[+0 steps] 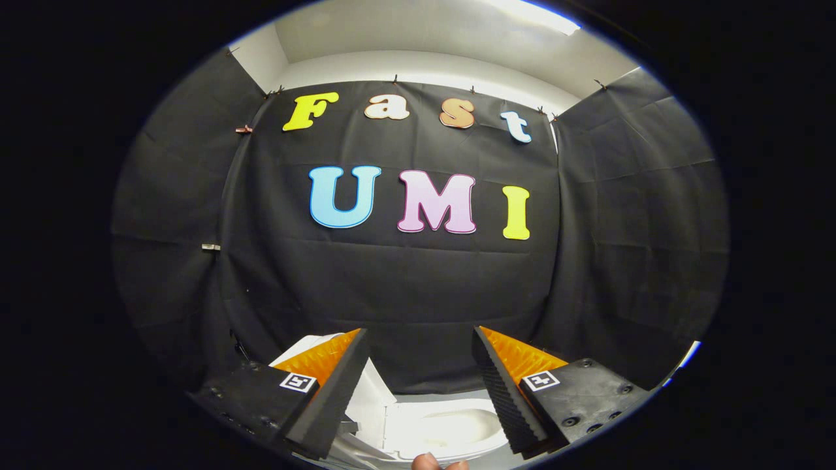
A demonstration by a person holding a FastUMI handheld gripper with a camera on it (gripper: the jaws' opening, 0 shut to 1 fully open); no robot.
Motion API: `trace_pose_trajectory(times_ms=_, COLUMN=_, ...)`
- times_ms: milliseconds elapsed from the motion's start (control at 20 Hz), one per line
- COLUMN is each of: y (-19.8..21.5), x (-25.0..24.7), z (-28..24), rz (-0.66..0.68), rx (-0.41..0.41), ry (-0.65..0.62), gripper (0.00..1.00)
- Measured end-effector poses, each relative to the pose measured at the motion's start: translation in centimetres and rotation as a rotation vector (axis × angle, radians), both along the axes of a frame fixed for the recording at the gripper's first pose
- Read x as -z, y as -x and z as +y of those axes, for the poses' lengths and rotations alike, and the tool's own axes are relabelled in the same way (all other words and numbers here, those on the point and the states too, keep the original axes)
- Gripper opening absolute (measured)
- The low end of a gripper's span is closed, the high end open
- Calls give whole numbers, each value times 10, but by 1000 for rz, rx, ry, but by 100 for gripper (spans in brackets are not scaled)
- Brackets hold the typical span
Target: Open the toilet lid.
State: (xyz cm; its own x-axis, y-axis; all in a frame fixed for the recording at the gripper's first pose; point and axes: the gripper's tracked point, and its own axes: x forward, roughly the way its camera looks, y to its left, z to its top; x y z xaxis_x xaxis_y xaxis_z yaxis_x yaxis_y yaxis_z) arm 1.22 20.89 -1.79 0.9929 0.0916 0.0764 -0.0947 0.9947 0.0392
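My gripper [419, 331] is open, its two fingers spread wide with nothing between them. Low between and beneath the fingers lies the white toilet [450, 424], with a rounded, hollow-looking surface just under the right finger. A white flat part [369, 395] rises at a slant behind the left finger; I cannot tell for sure whether it is the lid. The fingers point well above the toilet, toward the booth's back wall, and touch nothing.
Black cloth walls [418, 287] close the booth at the back and on both sides. A person's fingertip [430, 462] shows just below the toilet, near the gripper's base. A ceiling light [535, 13] glows overhead.
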Motion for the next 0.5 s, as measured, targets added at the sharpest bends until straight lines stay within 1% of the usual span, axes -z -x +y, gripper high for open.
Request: trace_pose_trajectory(times_ms=500, y=-1, x=-6, z=-4, rz=-18, rx=5, ry=9, gripper=99)
